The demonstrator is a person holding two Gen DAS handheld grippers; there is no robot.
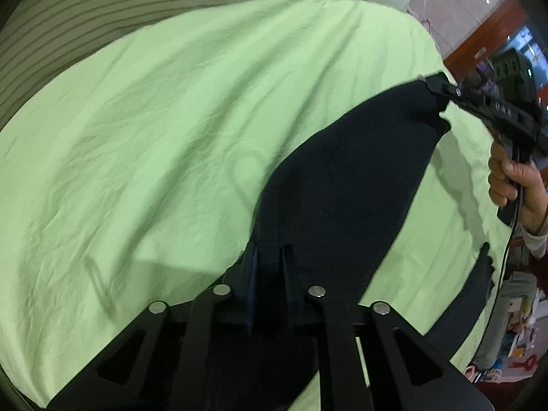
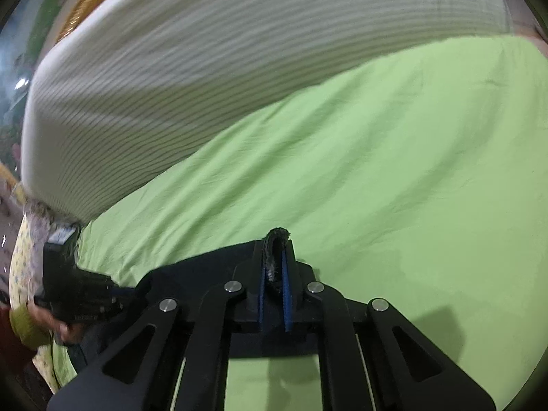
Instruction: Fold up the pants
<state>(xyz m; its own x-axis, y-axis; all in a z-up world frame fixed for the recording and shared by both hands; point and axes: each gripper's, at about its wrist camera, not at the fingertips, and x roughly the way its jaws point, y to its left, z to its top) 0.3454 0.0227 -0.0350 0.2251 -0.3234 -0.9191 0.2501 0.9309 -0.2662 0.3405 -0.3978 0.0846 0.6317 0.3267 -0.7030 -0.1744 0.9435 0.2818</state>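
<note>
The black pants [image 1: 346,185] hang stretched above a light green bedsheet [image 1: 154,130]. My left gripper [image 1: 269,257] is shut on one edge of the pants, which spread away from it to the upper right. My right gripper [image 2: 275,257] is shut on another edge of the pants [image 2: 274,239], a fold of cloth sticking out between its blue pads. In the left wrist view the right gripper [image 1: 435,84] pinches the far corner of the cloth. In the right wrist view the left gripper [image 2: 116,289] shows at the lower left, with the cloth running between the two.
A white ribbed cover or pillow [image 2: 191,61] lies along the far side of the bed and also shows in the left wrist view [image 1: 68,10]. The bed edge and a cluttered floor [image 1: 513,349] lie at the right. A hand [image 1: 513,181] grips the right gripper's handle.
</note>
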